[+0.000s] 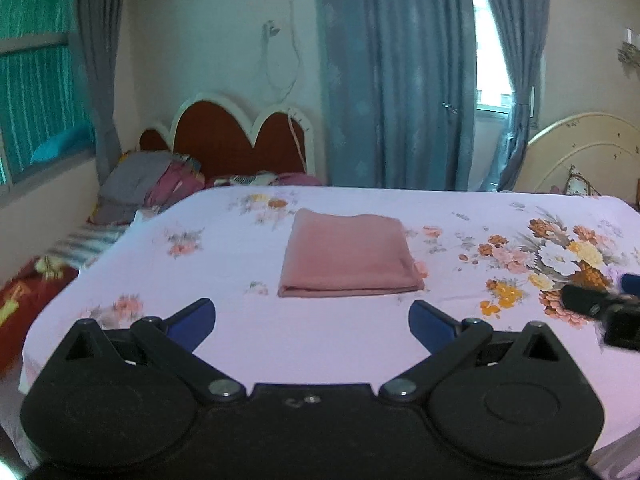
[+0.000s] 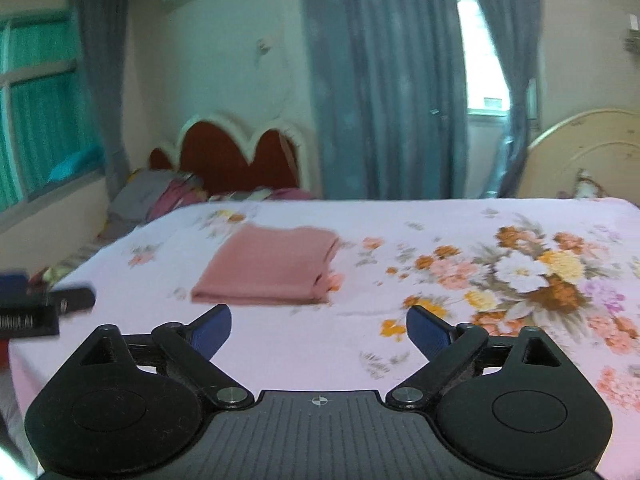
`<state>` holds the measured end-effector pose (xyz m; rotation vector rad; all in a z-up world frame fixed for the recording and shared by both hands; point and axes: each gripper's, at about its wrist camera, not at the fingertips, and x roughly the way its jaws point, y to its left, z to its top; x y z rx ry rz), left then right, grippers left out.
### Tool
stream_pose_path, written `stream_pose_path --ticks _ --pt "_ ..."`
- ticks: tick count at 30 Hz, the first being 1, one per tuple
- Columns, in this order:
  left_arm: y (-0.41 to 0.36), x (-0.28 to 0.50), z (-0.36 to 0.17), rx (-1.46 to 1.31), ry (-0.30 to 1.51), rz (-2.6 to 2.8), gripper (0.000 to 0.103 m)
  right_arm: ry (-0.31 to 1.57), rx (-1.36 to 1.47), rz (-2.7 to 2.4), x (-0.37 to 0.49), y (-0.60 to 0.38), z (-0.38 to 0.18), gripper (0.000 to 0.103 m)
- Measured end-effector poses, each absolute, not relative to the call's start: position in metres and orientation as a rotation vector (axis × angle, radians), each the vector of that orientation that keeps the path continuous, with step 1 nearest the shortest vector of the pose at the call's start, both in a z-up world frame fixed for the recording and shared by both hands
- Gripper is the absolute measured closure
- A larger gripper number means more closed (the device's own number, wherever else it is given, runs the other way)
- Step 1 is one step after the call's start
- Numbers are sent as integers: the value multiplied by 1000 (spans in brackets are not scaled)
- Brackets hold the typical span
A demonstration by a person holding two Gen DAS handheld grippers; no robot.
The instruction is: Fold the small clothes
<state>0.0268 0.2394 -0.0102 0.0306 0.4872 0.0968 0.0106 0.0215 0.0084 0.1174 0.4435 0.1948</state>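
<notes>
A pink cloth [image 1: 347, 255] lies folded into a neat rectangle on the flowered pink bedsheet [image 1: 224, 280]. My left gripper [image 1: 312, 322] hovers just short of its near edge, blue fingertips wide apart and empty. In the right wrist view the same folded cloth [image 2: 269, 266] sits ahead and to the left. My right gripper [image 2: 319, 330] is open too, nothing between its pads, held above the sheet [image 2: 400, 360]. Each gripper shows at the edge of the other's view: the right gripper [image 1: 600, 304] at the far right, the left gripper [image 2: 44, 304] at the far left.
A heap of clothes [image 1: 152, 184] lies at the far left by a red heart-shaped headboard [image 1: 236, 140]. Grey-blue curtains [image 1: 400, 80] hang behind the bed. A cream headboard [image 1: 584, 152] stands at the far right. The bed's left edge drops to a red patterned cover [image 1: 24, 300].
</notes>
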Motion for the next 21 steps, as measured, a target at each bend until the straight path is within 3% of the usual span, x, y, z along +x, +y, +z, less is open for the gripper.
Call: stream_pose_path --ticks 21 --pt "258 20 -6 1 485 156 0 395 107 234 -1 33 28 0"
